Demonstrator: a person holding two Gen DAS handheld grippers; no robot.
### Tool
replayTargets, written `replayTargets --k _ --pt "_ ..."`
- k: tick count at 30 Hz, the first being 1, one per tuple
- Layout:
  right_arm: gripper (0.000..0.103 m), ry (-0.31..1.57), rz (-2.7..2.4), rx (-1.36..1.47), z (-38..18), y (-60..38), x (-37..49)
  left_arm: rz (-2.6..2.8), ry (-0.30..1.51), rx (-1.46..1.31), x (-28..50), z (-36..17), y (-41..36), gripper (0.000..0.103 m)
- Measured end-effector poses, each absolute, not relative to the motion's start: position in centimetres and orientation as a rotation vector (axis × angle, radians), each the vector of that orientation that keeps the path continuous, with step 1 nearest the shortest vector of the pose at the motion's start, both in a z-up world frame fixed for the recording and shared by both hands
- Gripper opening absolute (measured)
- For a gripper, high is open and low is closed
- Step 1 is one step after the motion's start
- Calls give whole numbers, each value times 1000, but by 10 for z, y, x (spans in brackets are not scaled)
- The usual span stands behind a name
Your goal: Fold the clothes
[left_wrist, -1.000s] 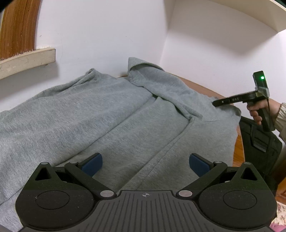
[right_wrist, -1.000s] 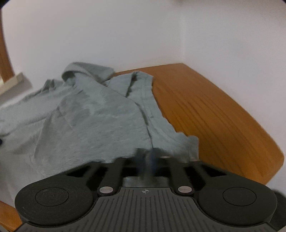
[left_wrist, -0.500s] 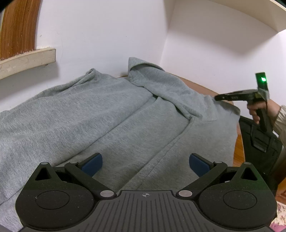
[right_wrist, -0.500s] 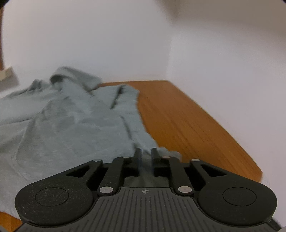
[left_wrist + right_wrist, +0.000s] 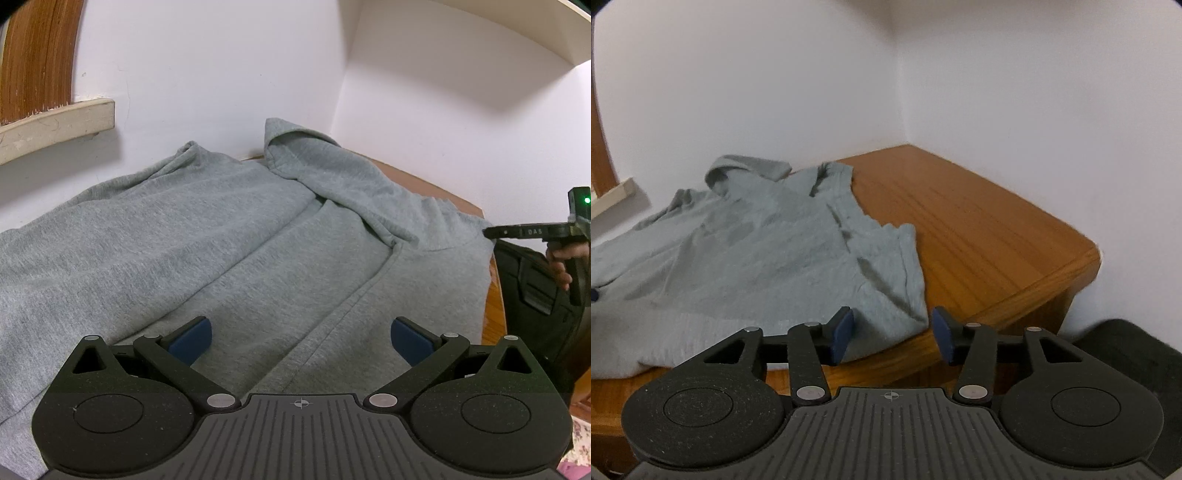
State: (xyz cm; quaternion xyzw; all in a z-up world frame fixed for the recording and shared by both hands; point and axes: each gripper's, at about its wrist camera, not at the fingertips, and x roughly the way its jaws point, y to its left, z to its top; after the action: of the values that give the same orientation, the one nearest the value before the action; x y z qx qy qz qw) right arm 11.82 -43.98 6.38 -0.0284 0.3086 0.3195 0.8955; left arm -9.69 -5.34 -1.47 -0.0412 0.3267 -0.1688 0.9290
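Observation:
A grey hooded sweatshirt (image 5: 229, 236) lies spread on a wooden table, its hood (image 5: 332, 173) toward the far corner. My left gripper (image 5: 301, 338) is open and empty, low over the sweatshirt's middle. My right gripper (image 5: 892, 334) is open and empty, just off the table's near edge, with the sweatshirt's corner (image 5: 901, 295) lying on the table between and just ahead of its fingers. The sweatshirt (image 5: 757, 251) covers the table's left part in the right wrist view. The right gripper also shows at the right edge of the left wrist view (image 5: 496, 233).
The wooden table (image 5: 979, 229) stands in a corner of white walls; its bare right part ends at an edge (image 5: 1052, 273). A pale ledge (image 5: 55, 122) juts from the left wall. A dark bag or chair (image 5: 535, 302) stands by the table's right side.
My right gripper opened, let go of the sweatshirt's corner and drew back from the table edge. The corner now lies on the table. My left gripper stayed still.

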Motion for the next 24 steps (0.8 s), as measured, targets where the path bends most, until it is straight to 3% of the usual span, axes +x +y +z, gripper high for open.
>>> replayTargets --k 2,12,15,17,24 --pt "11 632 667 -65 66 -440 119 -347 669 -84 -97 -15 -53 103" --pt "8 550 599 -188 82 -418 125 -346 669 -82 -97 -15 -55 103" --pt "17 561 569 -199 74 -418 121 -346 670 -80 -96 -15 -55 103" --pt "41 557 543 -201 72 -418 117 -348 674 -77 -96 -15 -55 103" --pt "52 506 614 -151 81 -390 106 -338 685 -28 -99 -16 -63 103"
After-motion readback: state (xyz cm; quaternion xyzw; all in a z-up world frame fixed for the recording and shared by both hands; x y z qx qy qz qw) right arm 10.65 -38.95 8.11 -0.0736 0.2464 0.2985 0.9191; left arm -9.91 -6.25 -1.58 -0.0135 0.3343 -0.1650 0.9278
